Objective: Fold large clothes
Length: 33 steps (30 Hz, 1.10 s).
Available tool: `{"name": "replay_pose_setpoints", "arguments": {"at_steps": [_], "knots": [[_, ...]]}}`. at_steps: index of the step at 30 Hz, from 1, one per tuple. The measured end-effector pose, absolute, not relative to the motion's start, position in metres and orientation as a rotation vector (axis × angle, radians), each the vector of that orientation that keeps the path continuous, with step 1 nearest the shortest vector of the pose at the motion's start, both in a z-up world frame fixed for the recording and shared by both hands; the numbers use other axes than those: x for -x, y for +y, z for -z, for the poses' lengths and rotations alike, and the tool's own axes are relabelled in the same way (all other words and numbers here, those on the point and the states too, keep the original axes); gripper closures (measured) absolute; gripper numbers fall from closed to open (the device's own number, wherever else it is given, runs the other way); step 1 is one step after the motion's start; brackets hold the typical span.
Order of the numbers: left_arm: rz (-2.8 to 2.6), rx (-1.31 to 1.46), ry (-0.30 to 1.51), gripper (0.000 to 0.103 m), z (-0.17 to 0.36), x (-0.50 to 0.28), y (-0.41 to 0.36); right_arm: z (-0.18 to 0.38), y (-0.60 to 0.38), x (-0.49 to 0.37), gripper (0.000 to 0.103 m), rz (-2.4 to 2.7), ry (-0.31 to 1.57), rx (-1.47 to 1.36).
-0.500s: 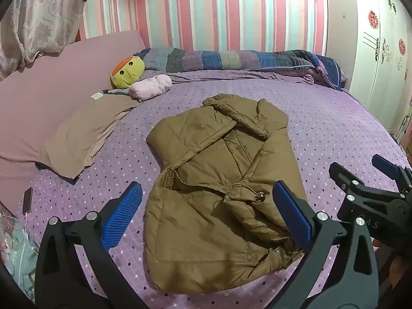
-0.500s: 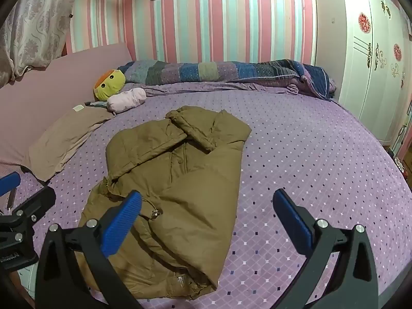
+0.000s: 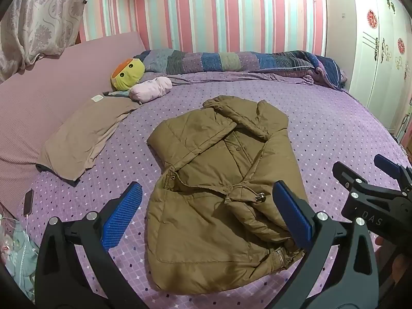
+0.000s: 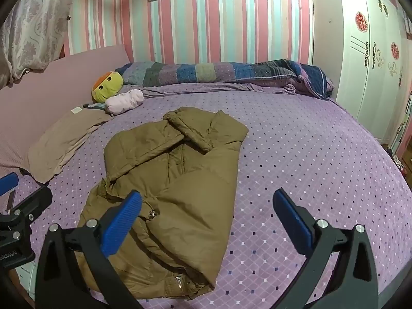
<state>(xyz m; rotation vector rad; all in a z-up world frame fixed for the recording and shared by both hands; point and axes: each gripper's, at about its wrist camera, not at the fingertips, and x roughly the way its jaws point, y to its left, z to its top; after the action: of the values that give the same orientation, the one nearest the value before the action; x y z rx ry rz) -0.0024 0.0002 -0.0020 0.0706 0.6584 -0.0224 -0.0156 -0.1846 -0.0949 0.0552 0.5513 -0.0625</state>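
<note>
**Coat lies lengthwise ahead, hem end nearest both grippers**

While both grippers hang over the near edge of the bed (image 3: 347,118), I read the layout from my left across to my right. Far left, against the pink headboard, lies a flat tan pillow (image 3: 79,139), with a yellow plush (image 3: 127,73) beyond it; none of that is in my way.

My left gripper (image 3: 213,219) is spread wide and holds nothing. The coat (image 3: 219,180) sits straight ahead of it and below, framed between its blue pads, on the purple sheet. Both sleeves are already laid inward across the chest. The coat's long axis runs away from me, hem close, collar far, leaning slightly to the right at the far end.

My right gripper (image 4: 206,221) is likewise fully spread and empty. From its camera the coat (image 4: 175,175) lies ahead and to the left; only its left pad overlaps the fabric, and bare sheet fills the rest of the gap.

I judge the left gripper is the better centred and the right stands off the coat's right edge. The next fold, I think, is across the long axis, hem carried toward the collar, so each gripper wants a hem corner: left nearly in line, right needing to shift inward first. The padded fabric may spring open.
</note>
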Motion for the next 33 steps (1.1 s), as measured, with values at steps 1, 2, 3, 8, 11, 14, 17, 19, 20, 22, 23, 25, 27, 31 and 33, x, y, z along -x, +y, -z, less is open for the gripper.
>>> {"name": "replay_pose_setpoints", "arguments": {"at_steps": [1, 2, 3, 8, 11, 14, 17, 19, 20, 22, 23, 25, 27, 31, 33], "knots": [[0.024, -0.071, 0.659, 0.003, 0.0022, 0.0025, 0.0002, 0.0952, -0.1836, 0.0162, 0.001, 0.062, 0.552, -0.057], [0.025, -0.071, 0.66, 0.003, 0.0019, 0.0016, 0.001, 0.0979, -0.1799, 0.0187, 0.001, 0.065, 0.549, -0.057], [0.025, -0.071, 0.661, 0.003, 0.0019, 0.0015, 0.001, 0.0976, -0.1802, 0.0184, 0.001, 0.067, 0.551, -0.058], [0.021, -0.072, 0.664, 0.003, 0.0017, 0.0003, 0.0012, 0.0987, -0.1802, 0.019, 0.001, 0.072, 0.549, -0.061], [0.02, -0.067, 0.671, 0.003, 0.0016, -0.0021, 0.0044, 0.0985, -0.1811, 0.0193, 0.001, 0.071, 0.551, -0.063], [0.016, -0.064, 0.673, 0.003, 0.0031, -0.0021, 0.005, 0.0983, -0.181, 0.0197, 0.001, 0.072, 0.549, -0.063], [0.011, -0.068, 0.67, 0.003, 0.0043, -0.0001, 0.0051, 0.099, -0.1815, 0.02, 0.001, 0.073, 0.548, -0.066], [0.011, -0.067, 0.674, 0.003, 0.0051, -0.0001, 0.0056, 0.0992, -0.1813, 0.0201, 0.001, 0.073, 0.548, -0.064], [0.012, -0.066, 0.675, 0.003, 0.0053, 0.0001, 0.0054, 0.0992, -0.181, 0.0202, 0.001, 0.074, 0.548, -0.064], [0.01, -0.068, 0.674, 0.003, 0.0042, 0.0007, 0.0055, 0.0991, -0.1818, 0.0199, 0.001, 0.072, 0.548, -0.064], [0.012, -0.067, 0.676, 0.003, 0.0043, 0.0, 0.0062, 0.0991, -0.1816, 0.0199, 0.001, 0.071, 0.549, -0.065], [0.012, -0.065, 0.677, 0.003, 0.0042, 0.0001, 0.0061, 0.0995, -0.1816, 0.02, 0.001, 0.072, 0.548, -0.064], [0.014, -0.063, 0.678, 0.003, 0.0038, 0.0004, 0.0064, 0.0994, -0.1819, 0.02, 0.001, 0.072, 0.548, -0.063], [0.01, -0.062, 0.683, 0.003, 0.0036, 0.0002, 0.0074, 0.0998, -0.182, 0.0197, 0.001, 0.072, 0.548, -0.065], [0.008, -0.06, 0.684, 0.003, 0.0039, -0.0002, 0.0082, 0.0997, -0.1819, 0.0203, 0.001, 0.075, 0.547, -0.065]]}}
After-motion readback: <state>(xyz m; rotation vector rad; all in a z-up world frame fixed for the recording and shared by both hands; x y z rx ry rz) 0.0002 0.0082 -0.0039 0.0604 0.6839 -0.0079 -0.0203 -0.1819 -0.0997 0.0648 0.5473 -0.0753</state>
